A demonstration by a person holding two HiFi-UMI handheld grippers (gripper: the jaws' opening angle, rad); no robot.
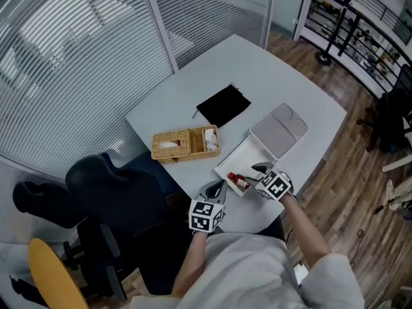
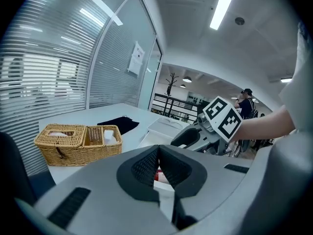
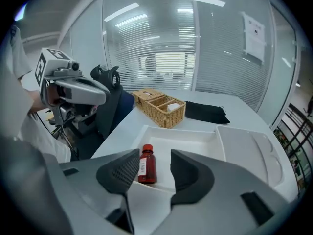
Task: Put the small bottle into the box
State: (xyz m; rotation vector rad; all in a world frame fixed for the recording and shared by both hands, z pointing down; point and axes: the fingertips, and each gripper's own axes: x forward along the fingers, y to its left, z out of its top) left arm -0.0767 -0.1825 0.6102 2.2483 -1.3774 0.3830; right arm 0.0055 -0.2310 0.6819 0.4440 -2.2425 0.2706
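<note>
Head view, surface: pale grey table (image 1: 257, 69) with a rounded edge; wooden floor (image 1: 347, 166) towards 3 o'clock.
Head view, room: slatted blinds (image 1: 71, 63) behind glass from 9 to 12 o'clock; dark office chair (image 1: 109, 198) at the table's 8 o'clock.
Head view, objects: white box (image 1: 254, 156) lies open, its lid (image 1: 279, 129) at its 1 o'clock; wicker basket (image 1: 185, 144) at its 9 o'clock; black pouch (image 1: 223, 105) at 11.
Head view, small bottle (image 1: 237, 180): lying inside the box, at its 7 o'clock end.
Left gripper view, left gripper (image 1: 214, 188): jaws pressed together, nothing between them; ceiling light strip (image 2: 222, 4) at 1 o'clock.
Right gripper view, right gripper (image 1: 261, 170): jaws spread over the box's near rim, the red bottle seen in the gap, cap towards 12 o'clock, not pinched.
Right gripper view, room: paper sheet (image 3: 254, 35) on the glass wall at 2 o'clock.
</note>
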